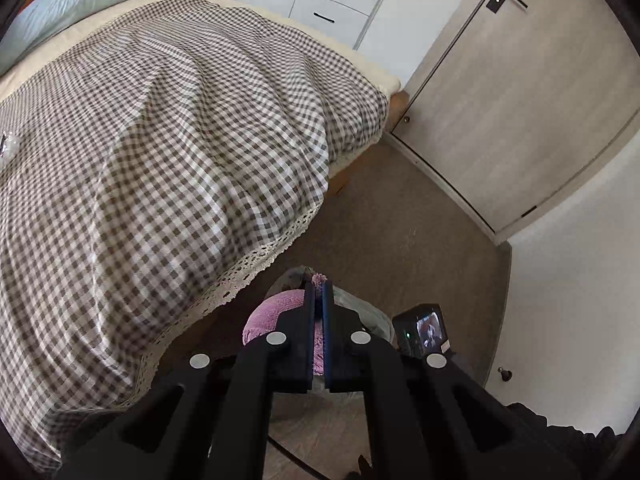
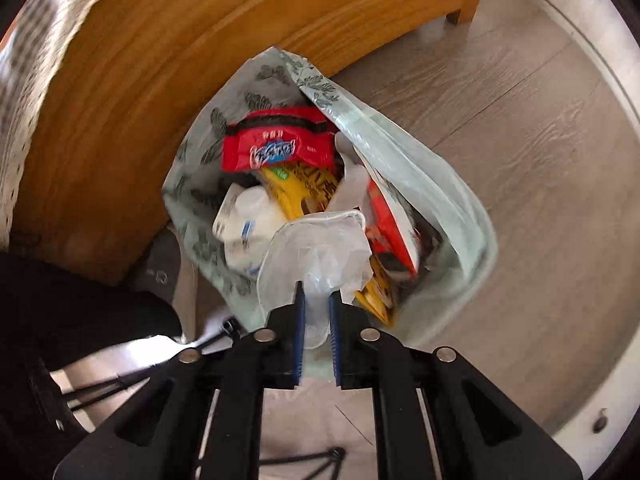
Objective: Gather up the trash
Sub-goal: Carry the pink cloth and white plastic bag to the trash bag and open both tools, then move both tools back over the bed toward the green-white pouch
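My right gripper [image 2: 318, 304] points steeply down over the open mouth of the pale green trash bag [image 2: 404, 148], which stands on the wood floor [image 2: 520, 128] against the end of the wooden bed frame [image 2: 168, 60]. Its jaws stand a little apart with a crumpled clear plastic wrapper [image 2: 316, 248] between them; whether the pads [image 2: 301, 332] still press on the wrapper I cannot tell. The wrapper hangs directly forward of the fingertips and above the trash already in the bag: a red snack packet [image 2: 276, 146], a yellow packet [image 2: 304, 188] and a white bottle [image 2: 244, 220]. The relation that matters is vertical: the bag opening lies straight below the wrapper, so I judge that a release drops it inside. My left gripper [image 1: 319, 280] is clenched on the bag's rim [image 1: 320, 276], holding the mouth open beside the corner of the bed's checked cover [image 1: 160, 160]. A pink cloth-like item [image 1: 276, 312] shows under its fingers.
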Available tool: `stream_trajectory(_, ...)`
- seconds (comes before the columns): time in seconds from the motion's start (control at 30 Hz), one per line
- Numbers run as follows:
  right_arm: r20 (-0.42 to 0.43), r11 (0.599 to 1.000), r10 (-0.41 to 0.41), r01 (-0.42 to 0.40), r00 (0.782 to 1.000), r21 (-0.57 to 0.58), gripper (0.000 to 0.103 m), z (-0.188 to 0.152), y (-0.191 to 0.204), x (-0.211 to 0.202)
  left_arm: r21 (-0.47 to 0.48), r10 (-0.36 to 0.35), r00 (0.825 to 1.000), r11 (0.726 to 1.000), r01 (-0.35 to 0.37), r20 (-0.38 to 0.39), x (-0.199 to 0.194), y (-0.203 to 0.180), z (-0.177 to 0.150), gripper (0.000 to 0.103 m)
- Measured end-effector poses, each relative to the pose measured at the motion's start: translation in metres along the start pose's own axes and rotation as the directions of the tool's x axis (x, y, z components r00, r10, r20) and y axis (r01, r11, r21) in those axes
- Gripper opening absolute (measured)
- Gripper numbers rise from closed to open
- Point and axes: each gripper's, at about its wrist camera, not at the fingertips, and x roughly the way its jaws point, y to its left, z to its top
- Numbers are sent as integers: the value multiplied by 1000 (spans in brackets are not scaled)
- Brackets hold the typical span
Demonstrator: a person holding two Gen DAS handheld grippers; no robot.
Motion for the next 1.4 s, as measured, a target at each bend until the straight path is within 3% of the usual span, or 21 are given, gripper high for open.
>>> stream_trajectory(0.1,44,995,50,-53,998,84,61,7,-14,4,44,16,999,999,-15,-34,17,-17,3,0)
stream_trajectory(0.13,70,992,57,-64,996,104,62,7,-19,-1,61,16,999,998,-13,-44,22,-21,3,0)
stream_trajectory(0.23,94,985,99,-111,991,133,62,5,-31,-11,96,-3,996,995,11,-84,39,-34,3,0)
stream_trajectory(0.33,124,989,56,-72,991,129,62,-1,-41,-29,106,-19,990,994,34,-143,65,-43,4,0)
stream_trajectory(0.6,161,977,64,-95,985,189,62,-22,-73,-63,101,-51,950,991,86,-308,142,-66,-2,3)
stream_trajectory(0.67,163,975,67,-99,984,200,62,-23,-77,-65,110,12,949,994,25,-316,173,-64,-8,43)
stream_trajectory(0.7,161,974,68,-101,985,204,62,-24,-77,-65,123,72,948,992,-35,-311,186,-61,-11,69)
stream_trajectory(0.77,152,974,74,-104,986,199,62,-24,-75,-65,141,154,936,983,-114,-315,207,-52,-18,69)
stream_trajectory(0.8,152,977,77,-105,985,187,62,-25,-72,-68,133,162,932,983,-124,-325,210,-49,-21,69)
stream_trajectory(0.93,115,990,80,-92,990,107,62,-29,-55,-60,54,95,939,995,-82,-330,205,-34,-27,69)
stream_trajectory(1.1,74,993,84,-89,994,76,62,-27,-40,-46,94,135,931,990,-110,-339,203,-28,-34,69)
stream_trajectory(1.3,79,996,53,-59,995,69,62,-18,-34,-47,81,121,929,992,-99,-349,201,-23,-45,69)
stream_trajectory(1.4,77,995,46,-52,996,83,62,-22,-34,-46,96,148,915,988,-120,-375,209,-17,-50,69)
